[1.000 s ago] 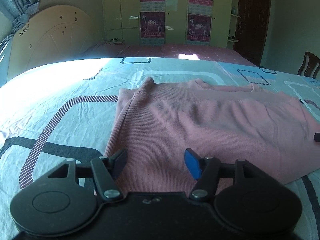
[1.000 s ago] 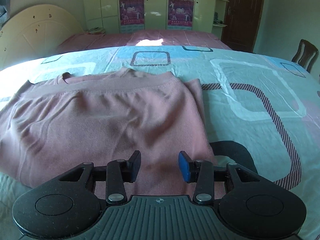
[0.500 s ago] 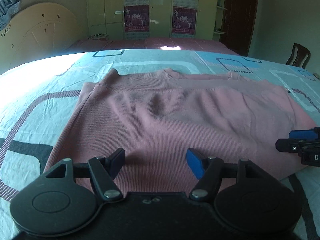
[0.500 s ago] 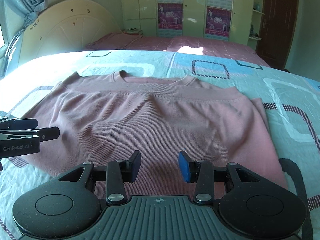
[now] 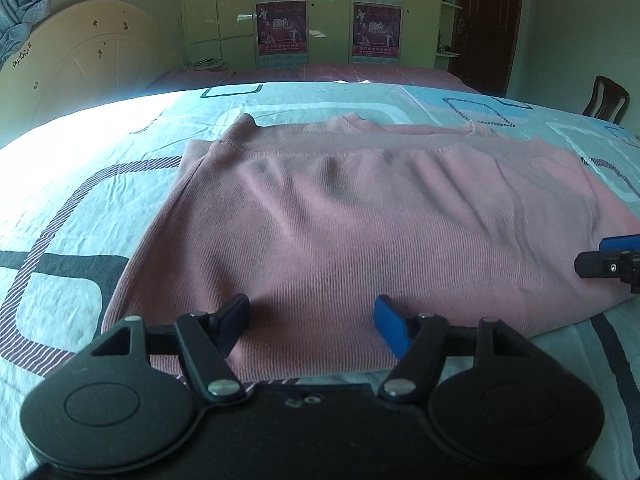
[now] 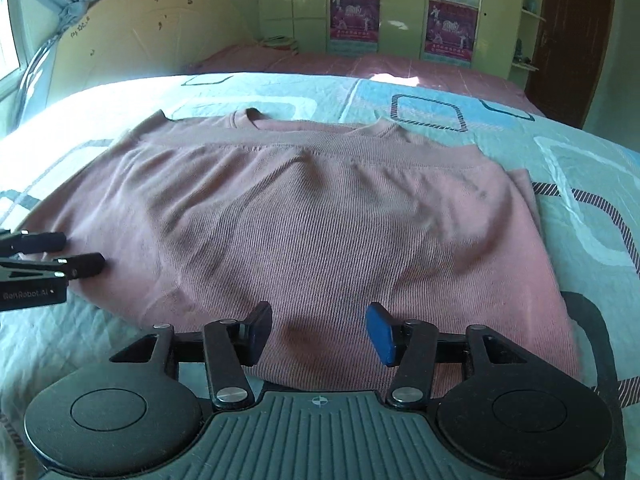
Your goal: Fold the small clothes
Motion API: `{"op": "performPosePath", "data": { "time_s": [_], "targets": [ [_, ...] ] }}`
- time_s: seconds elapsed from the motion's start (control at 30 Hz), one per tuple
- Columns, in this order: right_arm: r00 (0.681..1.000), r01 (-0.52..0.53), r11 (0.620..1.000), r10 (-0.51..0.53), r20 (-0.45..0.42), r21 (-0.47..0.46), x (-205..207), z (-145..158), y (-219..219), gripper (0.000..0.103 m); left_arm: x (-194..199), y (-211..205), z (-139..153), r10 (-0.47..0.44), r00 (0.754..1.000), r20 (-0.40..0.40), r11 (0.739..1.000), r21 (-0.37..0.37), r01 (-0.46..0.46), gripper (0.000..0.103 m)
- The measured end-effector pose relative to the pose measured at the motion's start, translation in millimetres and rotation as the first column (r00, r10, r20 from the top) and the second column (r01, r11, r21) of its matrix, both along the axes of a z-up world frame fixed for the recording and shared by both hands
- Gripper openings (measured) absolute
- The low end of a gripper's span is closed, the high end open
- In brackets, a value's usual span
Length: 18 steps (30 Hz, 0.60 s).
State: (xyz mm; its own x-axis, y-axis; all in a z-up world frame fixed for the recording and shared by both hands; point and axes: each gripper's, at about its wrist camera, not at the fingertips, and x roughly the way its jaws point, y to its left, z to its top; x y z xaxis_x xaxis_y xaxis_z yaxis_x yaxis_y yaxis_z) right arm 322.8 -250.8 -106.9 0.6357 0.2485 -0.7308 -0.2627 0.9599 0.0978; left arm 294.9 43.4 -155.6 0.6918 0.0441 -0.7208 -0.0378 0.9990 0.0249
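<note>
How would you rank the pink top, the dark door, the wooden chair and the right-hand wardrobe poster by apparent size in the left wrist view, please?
1. pink top, by far the largest.
2. dark door.
3. poster.
4. wooden chair, partly cut off.
The top lies nearest, so true sizes stay unsure.

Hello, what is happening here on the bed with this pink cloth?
A person is folding a pink sweater on a bed with a patterned sheet, using a handheld gripper in each hand. The sweater lies flat, already folded over once so its hem sits near the collar. The left gripper and the right gripper both hover open over its near edge, holding nothing. The right gripper's jaws have just been opening wider, with only the sweater's fabric below them.
</note>
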Motion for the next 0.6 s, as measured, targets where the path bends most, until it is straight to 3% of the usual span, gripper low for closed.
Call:
{"op": "performPosePath", "data": {
  "time_s": [0.17,0.23,0.4,0.6],
  "targets": [
    [1.0,0.016,0.998,-0.016,0.003,0.063,12.2,15.4,9.3,0.056,0.4,3.0,8.2,0.02,1.0,-0.014,1.0,-0.018,-0.02,0.072],
    [1.0,0.017,0.997,-0.019,0.017,0.069,14.8,19.1,16.3,0.064,0.7,6.1,10.7,0.032,0.999,-0.019,0.999,-0.024,-0.033,0.074],
    [0.995,0.092,0.992,-0.095,0.035,0.09,24.5,24.3,34.2,0.064,3.7,16.0,13.8,0.065,0.998,-0.005,0.998,-0.013,-0.065,0.074],
    [0.999,0.045,0.999,-0.044,0.011,-0.026,24.3,6.5,73.5,0.064,5.0,37.8,-0.5,0.071,0.996,-0.047,0.997,-0.031,-0.073,0.075]
  ]
}}
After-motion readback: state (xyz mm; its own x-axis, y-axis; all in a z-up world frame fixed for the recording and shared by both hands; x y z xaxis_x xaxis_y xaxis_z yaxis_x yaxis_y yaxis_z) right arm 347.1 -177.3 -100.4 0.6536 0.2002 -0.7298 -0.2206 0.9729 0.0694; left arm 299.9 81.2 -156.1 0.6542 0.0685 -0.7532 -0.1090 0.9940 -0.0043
